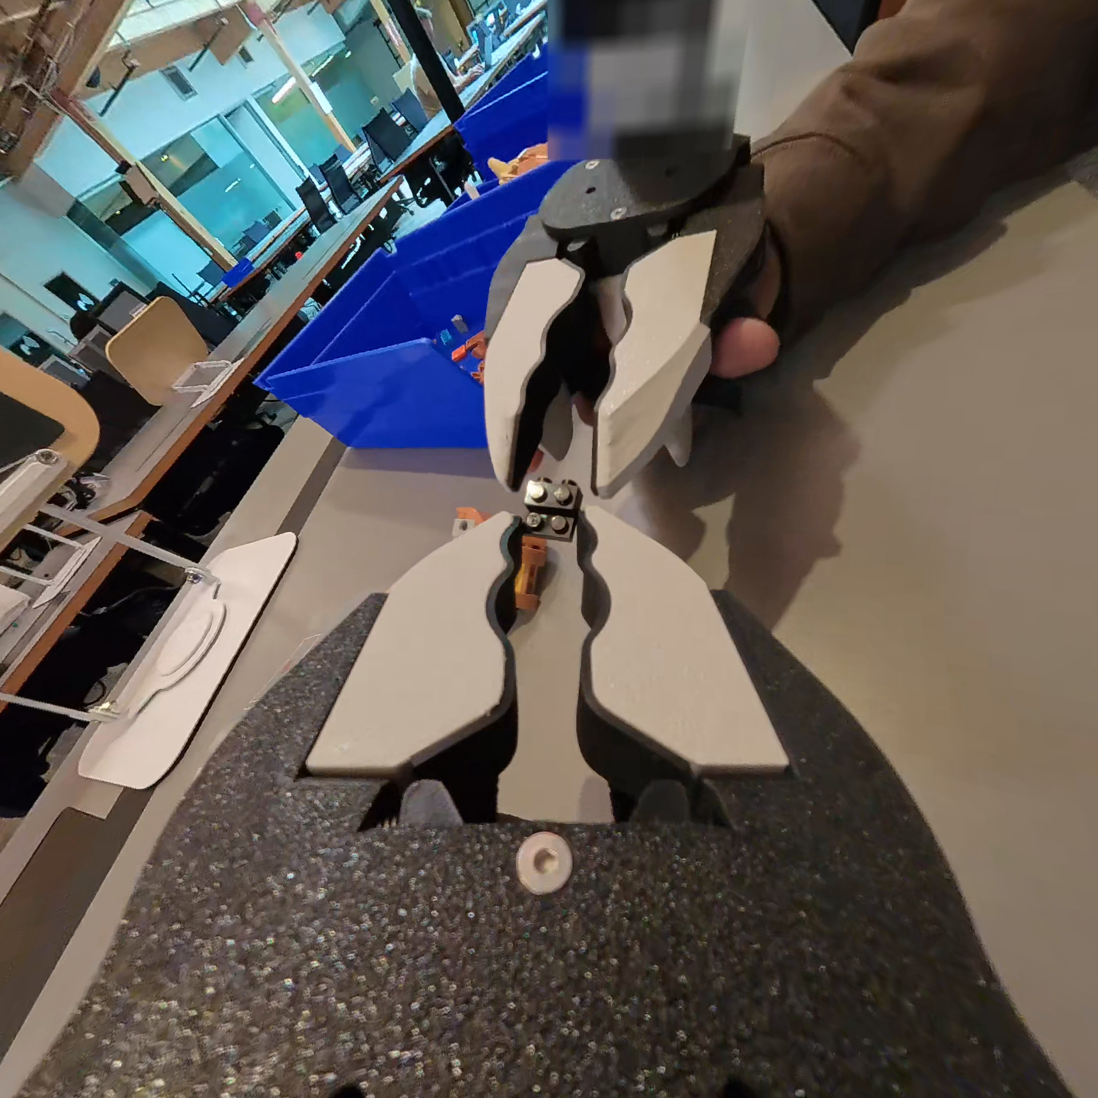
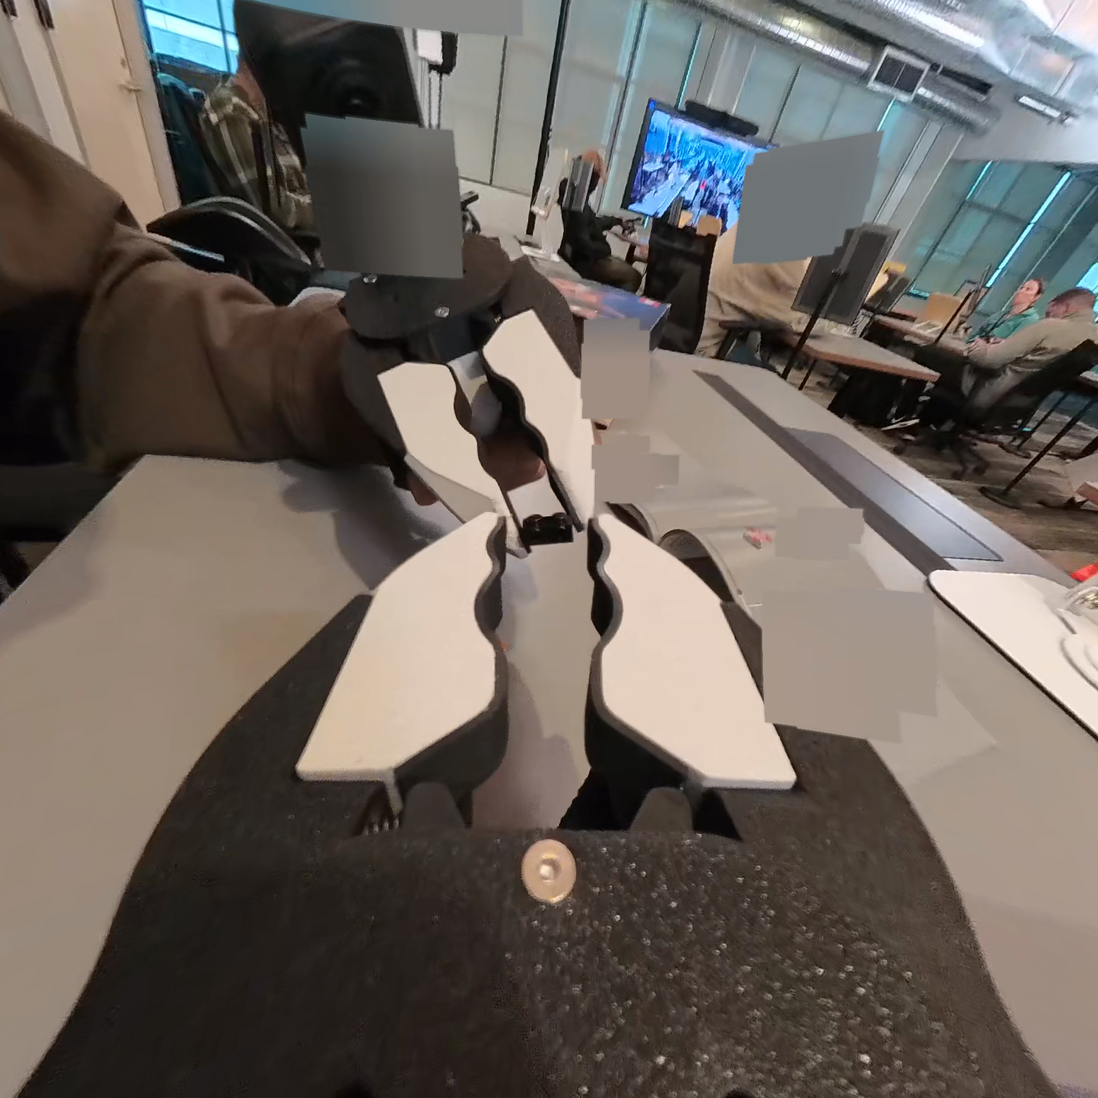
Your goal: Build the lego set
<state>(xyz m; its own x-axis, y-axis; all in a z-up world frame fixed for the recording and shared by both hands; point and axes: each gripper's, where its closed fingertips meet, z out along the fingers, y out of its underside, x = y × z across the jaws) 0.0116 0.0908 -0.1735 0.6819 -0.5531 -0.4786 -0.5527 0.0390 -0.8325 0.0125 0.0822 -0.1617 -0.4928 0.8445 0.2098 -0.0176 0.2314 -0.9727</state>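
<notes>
A small black lego assembly [image 1: 552,510] with studs facing the left wrist camera is held above the grey table [image 1: 891,535]. My left gripper [image 1: 549,521] is shut on its lower part. In the right wrist view this gripper [image 2: 543,533] comes in from the upper left with the black assembly [image 2: 546,529] clamped at its tips. My right gripper [image 2: 546,526] is open, its fingertips either side of the assembly without clearly touching it. In the left wrist view it [image 1: 555,484] reaches down from above. An orange lego piece [image 1: 530,573] lies on the table below.
Blue bins [image 1: 386,386] holding orange pieces stand at the table's far edge. Another orange piece [image 1: 469,516] lies near them. A white mat [image 1: 196,653] sits at the left edge, also seen at the right in the right wrist view [image 2: 1010,624]. People sit at desks beyond [image 2: 1010,338]. Only a small space, under 4 cm, lies between the two pairs of fingers.
</notes>
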